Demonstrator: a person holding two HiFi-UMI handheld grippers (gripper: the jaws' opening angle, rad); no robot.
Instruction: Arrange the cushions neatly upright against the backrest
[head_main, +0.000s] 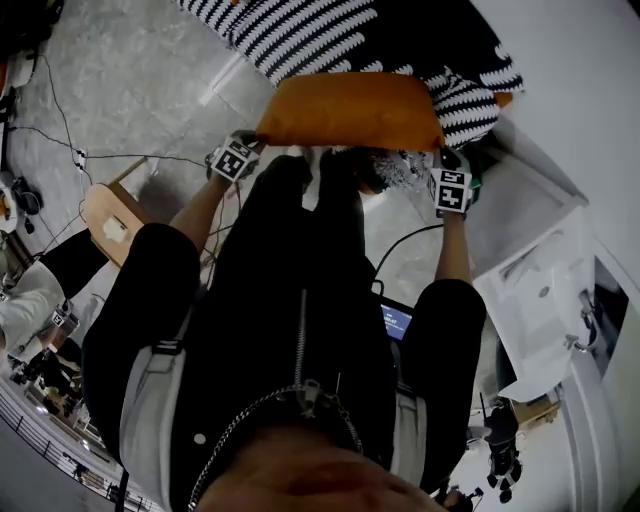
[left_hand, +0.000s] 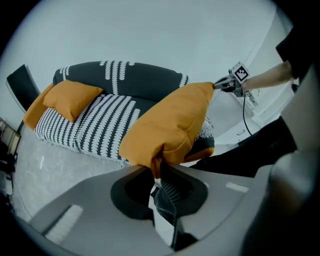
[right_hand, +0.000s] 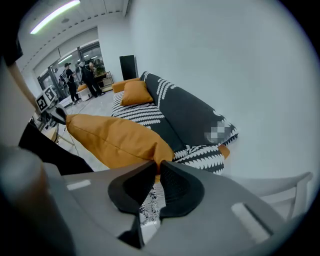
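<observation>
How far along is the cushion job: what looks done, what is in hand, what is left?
Done: one orange cushion seems propped at the far end of the sofa. In hand: the left gripper and right gripper each pinch a corner of a second orange cushion, held in the air. Left: standing it against the backrest.

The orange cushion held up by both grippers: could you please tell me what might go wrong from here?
The left gripper and right gripper each pinch only a corner of the orange cushion; a corner might slip out and the cushion swing or drop.
A cable trails across the floor by the person's legs and could catch a foot.
</observation>
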